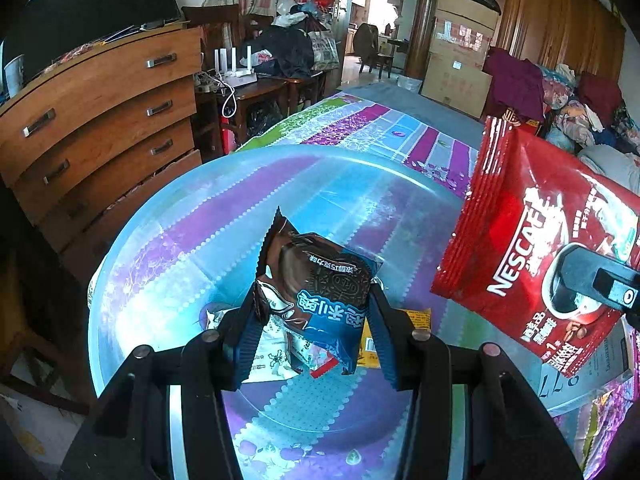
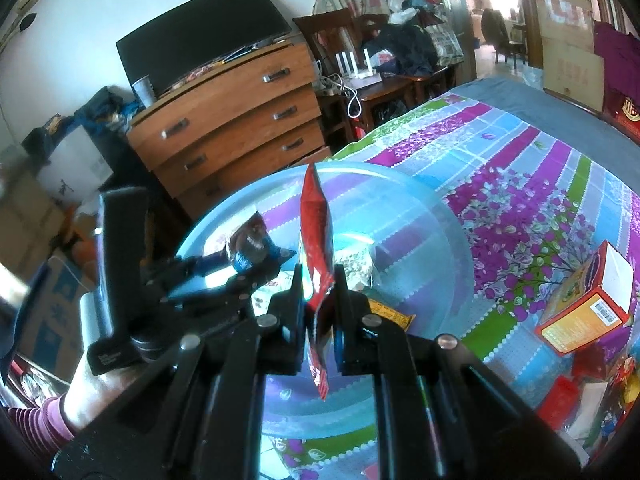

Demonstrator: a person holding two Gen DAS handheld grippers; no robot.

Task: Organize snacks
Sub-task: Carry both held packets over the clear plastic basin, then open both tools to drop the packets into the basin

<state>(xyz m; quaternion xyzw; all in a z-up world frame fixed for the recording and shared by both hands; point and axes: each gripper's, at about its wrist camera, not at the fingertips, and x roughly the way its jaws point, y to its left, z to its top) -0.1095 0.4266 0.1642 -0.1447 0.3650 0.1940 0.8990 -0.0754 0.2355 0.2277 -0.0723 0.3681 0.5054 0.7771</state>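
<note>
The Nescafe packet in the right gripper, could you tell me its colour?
Red with white lettering: the Nescafe packet shows best in the left wrist view.

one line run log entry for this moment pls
left tool: shut on oreo packet | right tool: shut on nescafe sachet | both over clear blue bowl | bowl holds a few packets already

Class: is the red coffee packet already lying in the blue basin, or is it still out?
Out. The right gripper holds the coffee packet in the air above the basin.
</note>
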